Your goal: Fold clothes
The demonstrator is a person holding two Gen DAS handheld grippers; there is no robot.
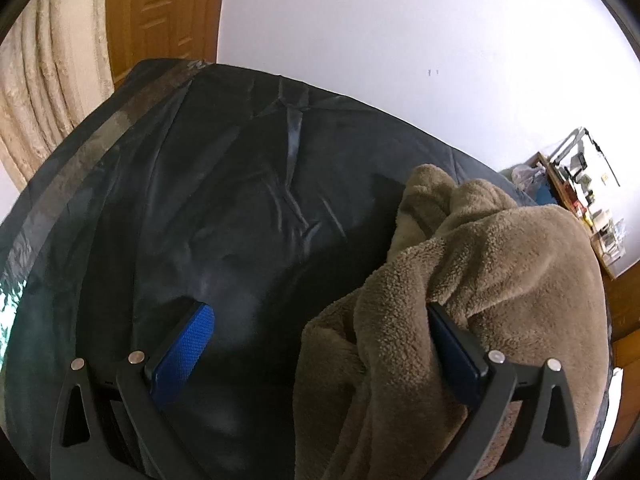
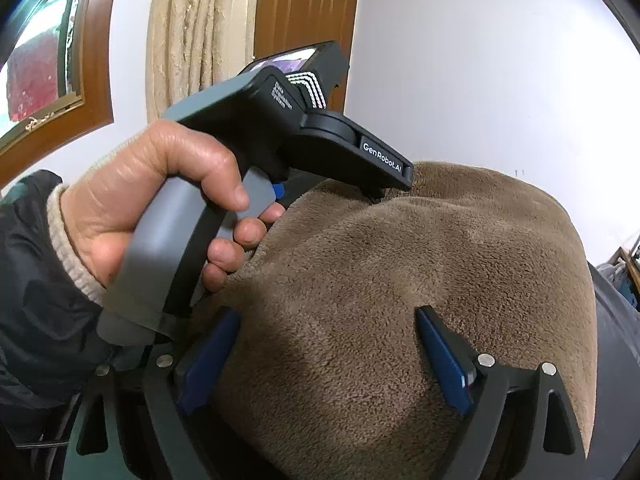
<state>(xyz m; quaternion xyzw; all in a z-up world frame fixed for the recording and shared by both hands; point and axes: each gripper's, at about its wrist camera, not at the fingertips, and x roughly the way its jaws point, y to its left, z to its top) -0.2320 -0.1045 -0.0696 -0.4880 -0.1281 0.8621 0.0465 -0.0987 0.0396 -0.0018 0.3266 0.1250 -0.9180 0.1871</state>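
Lying bunched on a dark sheet (image 1: 224, 208) that covers the work surface, the brown fleece garment (image 2: 400, 264) takes up the near right part of the spread, with bare sheet stretching away to the left of it. That open stretch looks like the reason the garment sits where it does: there is room to draw it out flat before any fold.

The left gripper (image 1: 320, 340) has its fingers wide apart. One blue pad (image 1: 184, 352) hangs over bare sheet, while the other finger (image 1: 452, 352) is pushed in against a rumpled fold of fleece, which laps over it. Nothing is pinched between them, so I judge it is either lining up to bite that edge or has just let it drop; I cannot say which.

The right gripper (image 2: 328, 352) is also spread open, its two fingers straddling a smooth hump of the fleece from above, pressed close to the pile but not clamped on it. Seen from there, the person's left hand (image 2: 160, 208) wraps the grey handle of the other gripper, fingers curled around the trigger, sleeve cuff just behind.

The garment is not yet folded; it is heaped, with no clean edge showing. Thick, floppy pile like this will likely slip unless a finger gets properly under a hem.
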